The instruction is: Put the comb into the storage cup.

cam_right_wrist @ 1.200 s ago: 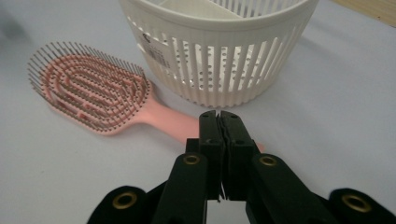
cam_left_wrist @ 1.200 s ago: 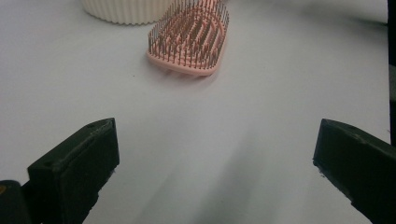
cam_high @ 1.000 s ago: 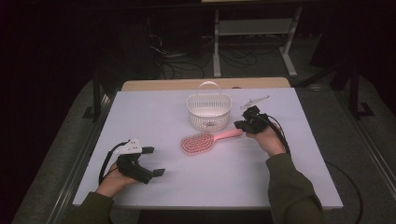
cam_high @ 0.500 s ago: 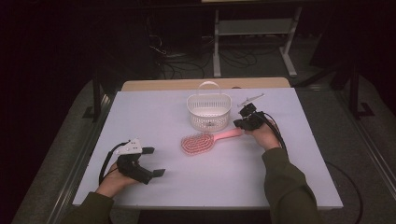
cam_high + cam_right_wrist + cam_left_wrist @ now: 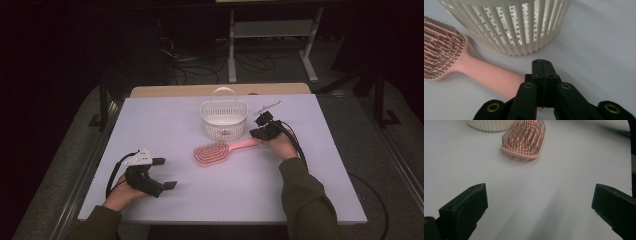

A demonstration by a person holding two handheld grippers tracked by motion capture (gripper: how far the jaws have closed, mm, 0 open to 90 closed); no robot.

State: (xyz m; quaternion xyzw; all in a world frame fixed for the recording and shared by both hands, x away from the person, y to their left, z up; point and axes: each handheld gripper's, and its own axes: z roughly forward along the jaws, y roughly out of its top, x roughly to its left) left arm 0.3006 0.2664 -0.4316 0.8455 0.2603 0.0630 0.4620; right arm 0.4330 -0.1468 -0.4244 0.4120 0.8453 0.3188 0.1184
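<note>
A pink hairbrush (image 5: 212, 153) lies bristles up in the middle of the white table, its handle pointing right. Behind it stands a white slatted basket (image 5: 222, 131) with a hoop handle. My right gripper (image 5: 256, 134) rests at the end of the brush handle (image 5: 486, 75), jaws pressed flat together with nothing between the tips (image 5: 541, 65); the handle runs under them. The basket wall (image 5: 524, 32) stands just beyond. My left gripper (image 5: 166, 173) lies at the front left, jaws wide apart (image 5: 539, 205) and empty, facing the brush head (image 5: 524, 140).
The white table top (image 5: 300, 200) has bare room at the front and on the right. A wooden edge (image 5: 220, 90) borders its far side. Beyond, on the dark floor, stand a metal shelf frame (image 5: 272, 30) and loose cables (image 5: 180, 57).
My right hand has sunk a little and shifted left toward the end of the brush handle. The left hand, the brush and the basket have stayed put.
</note>
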